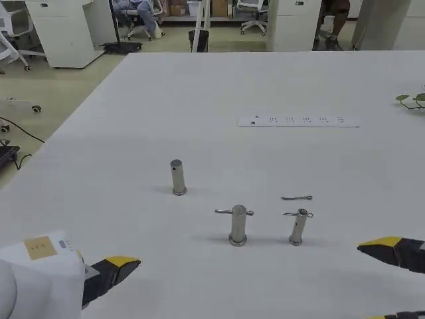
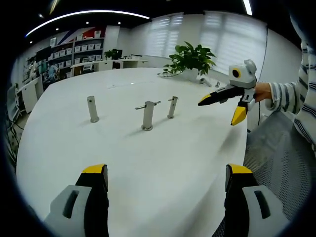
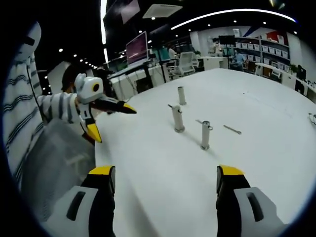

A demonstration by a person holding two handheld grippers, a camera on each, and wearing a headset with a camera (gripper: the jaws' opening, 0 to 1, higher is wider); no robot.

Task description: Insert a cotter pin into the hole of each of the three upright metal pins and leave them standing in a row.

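Open-plan office: swivel chairs, white cabinets, wall shelves, monitor, potted plant.

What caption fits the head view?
On a white table, two upright metal pins hold cotter pins; a third pin stands bare, a loose cotter pin nearby.

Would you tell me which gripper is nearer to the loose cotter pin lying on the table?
Right. The right gripper hovers near-right of the loose cotter pin; the left gripper is far off to its left, past both fitted upright pins.
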